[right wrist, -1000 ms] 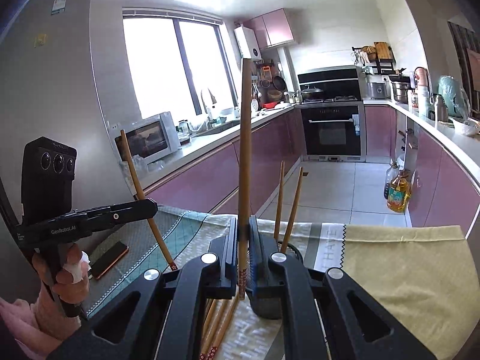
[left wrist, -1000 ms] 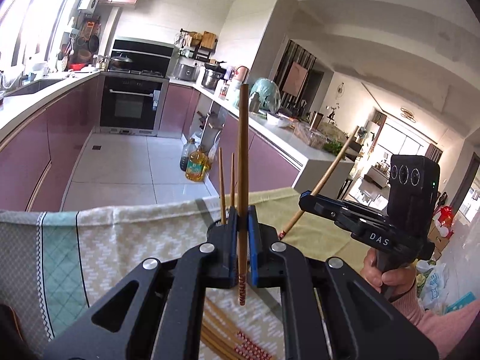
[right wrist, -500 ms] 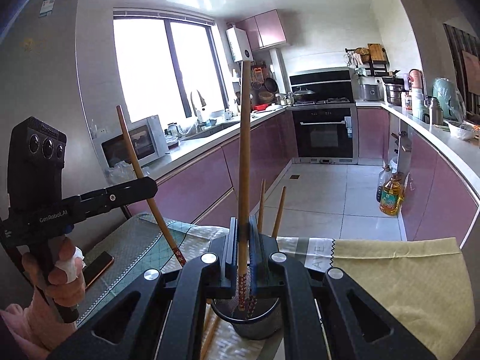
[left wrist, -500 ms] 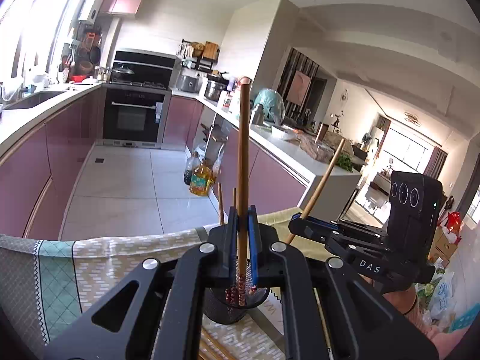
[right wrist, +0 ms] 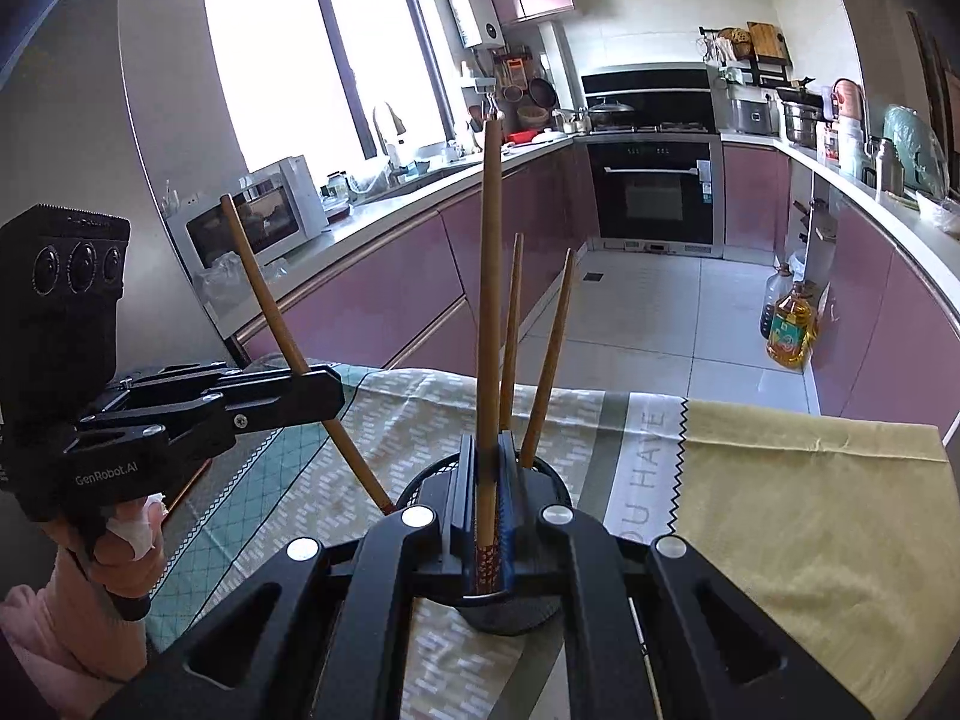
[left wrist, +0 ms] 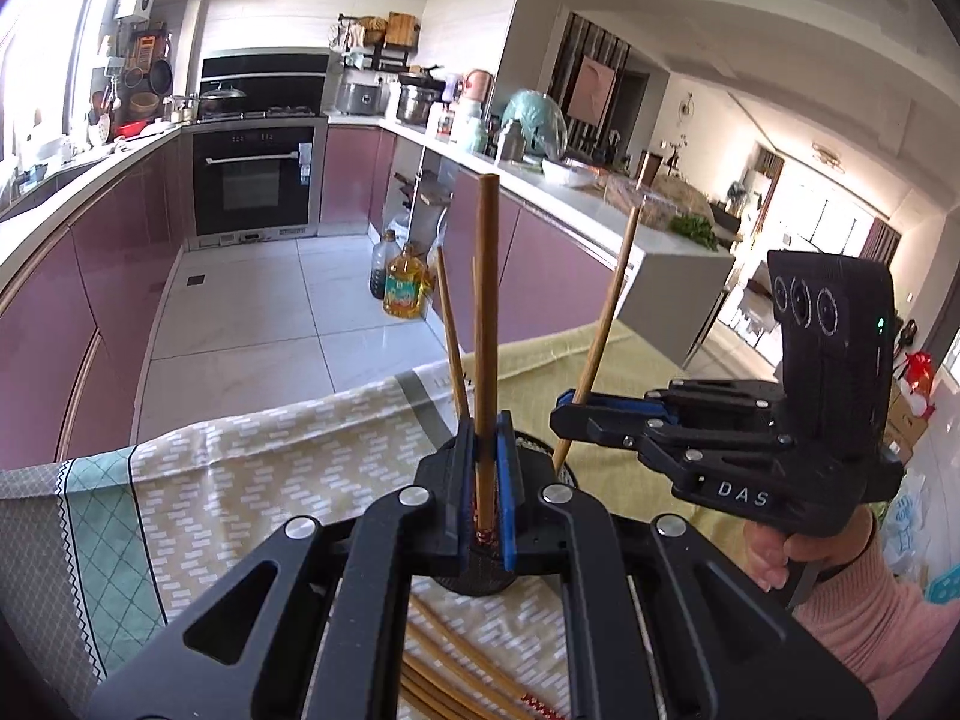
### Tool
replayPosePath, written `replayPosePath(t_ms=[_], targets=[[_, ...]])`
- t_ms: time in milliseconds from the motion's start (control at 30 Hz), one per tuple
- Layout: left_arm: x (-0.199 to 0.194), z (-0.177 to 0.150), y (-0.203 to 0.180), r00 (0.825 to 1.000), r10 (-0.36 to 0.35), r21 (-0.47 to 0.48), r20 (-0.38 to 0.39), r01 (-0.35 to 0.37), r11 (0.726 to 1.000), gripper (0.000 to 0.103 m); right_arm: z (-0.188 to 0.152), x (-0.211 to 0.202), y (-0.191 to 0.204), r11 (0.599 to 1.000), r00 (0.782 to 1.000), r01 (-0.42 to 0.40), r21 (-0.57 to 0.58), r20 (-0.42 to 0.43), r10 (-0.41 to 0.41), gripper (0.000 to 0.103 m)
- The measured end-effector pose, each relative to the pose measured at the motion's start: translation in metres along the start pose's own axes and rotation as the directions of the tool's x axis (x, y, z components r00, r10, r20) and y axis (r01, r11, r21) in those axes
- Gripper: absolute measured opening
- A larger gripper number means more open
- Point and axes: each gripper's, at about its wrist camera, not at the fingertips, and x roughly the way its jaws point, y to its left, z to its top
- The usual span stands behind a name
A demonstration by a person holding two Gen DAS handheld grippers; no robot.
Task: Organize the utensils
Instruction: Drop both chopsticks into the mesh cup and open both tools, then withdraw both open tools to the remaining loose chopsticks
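From the left wrist view, the left tool (left wrist: pixel 485 480) is clamped tight on a chopstick (left wrist: pixel 485 324) — its blue pads pinch the shaft low down, near the patterned end. The stick stands nearly upright, long axis vertical, its decorated tip dipping into the black mesh holder (left wrist: pixel 540 450) that sits on the patterned cloth (left wrist: pixel 270 468) over the table. Two more chopsticks (left wrist: pixel 450 336) already stand in the holder, leaning slightly. To the right, the right tool (left wrist: pixel 573 411) grips a second chopstick (left wrist: pixel 606 318), tilted with its top to the right, its lower end at the holder's rim. A hand (left wrist: pixel 774 552) in a pink sleeve holds that tool's handle. Loose chopsticks (left wrist: pixel 456 678) lie flat on the cloth below.

From the right wrist view, the right tool (right wrist: pixel 487 492) is likewise closed on its chopstick (right wrist: pixel 489 300) — upright, patterned end down inside the mesh holder (right wrist: pixel 540 471). The left tool (right wrist: pixel 327 393) comes in from the left, its chopstick (right wrist: pixel 288 348) slanting down-right toward the holder's rim.
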Motion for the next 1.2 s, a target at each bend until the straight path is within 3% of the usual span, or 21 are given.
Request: replayPosePath(t_ms=[267,667,733,800,967,1200], targets=[[0.033,-0.001,0.004,0.996,0.025,-0.008,-0.091,-0.026,1.0,0.007,-0.001,0.017,-0.008,0.999,0.998,0.01,0.036,-0.059,-0.008,0.007],[0.048,-0.002,0.011,0.993,0.054,-0.049,-0.101,-0.059,0.997,0.01,0.005,0.026,-0.019,0.996,0.999,0.022,0.082,-0.051,-0.017,0.009],[0.046,-0.005,0.011,0.994,0.056,-0.054,-0.096,-0.061,0.997,0.011,0.004,0.025,-0.019,0.996,0.999,0.029,0.081,-0.041,-0.025,0.013],[0.042,-0.008,0.012,0.994,0.06,-0.061,-0.087,-0.065,0.996,0.013,0.004,0.022,-0.019,0.996,0.999,0.033,0.08,-0.033,-0.031,0.018],[0.021,-0.023,0.014,0.997,0.071,-0.075,-0.042,-0.074,0.994,0.024,0.001,0.007,-0.014,0.998,1.0,0.025,0.066,0.002,-0.025,0.02],[-0.021,-0.051,0.019,0.995,0.093,-0.081,0.034,-0.09,0.993,0.041,-0.025,-0.024,0.018,0.998,0.998,-0.039,-0.053,0.041,0.041,0.029]])
